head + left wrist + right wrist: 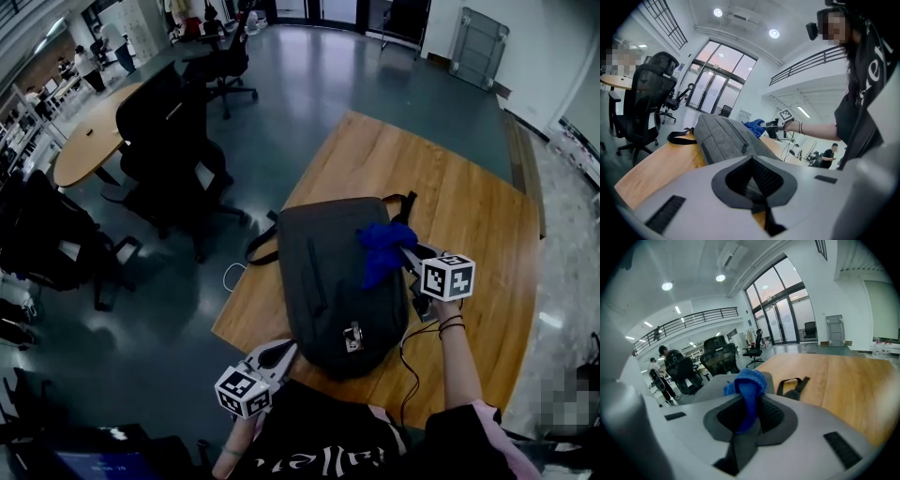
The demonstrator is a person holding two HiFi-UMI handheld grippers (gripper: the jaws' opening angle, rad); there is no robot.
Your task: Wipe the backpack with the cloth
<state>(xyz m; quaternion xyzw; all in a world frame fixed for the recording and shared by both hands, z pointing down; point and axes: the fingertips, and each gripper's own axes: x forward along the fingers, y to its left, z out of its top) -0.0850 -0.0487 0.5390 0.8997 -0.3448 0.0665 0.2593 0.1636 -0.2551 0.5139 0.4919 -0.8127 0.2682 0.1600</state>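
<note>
A dark grey backpack (328,281) lies flat on the wooden table (473,202), its straps toward the far end. A blue cloth (382,248) rests on the backpack's upper right part, pinched in my right gripper (409,255). In the right gripper view the cloth (749,380) sticks out from between the shut jaws, with the backpack (710,386) just beyond. My left gripper (277,355) hovers at the backpack's near left corner, off the table edge. Its jaws look shut with nothing between them, and the backpack (724,136) fills the view ahead.
Black office chairs (169,141) stand on the floor left of the table, and a round wooden table (89,141) lies further left. A black cable (409,361) runs across the table by my right arm. A loose backpack strap (793,385) lies on the wood.
</note>
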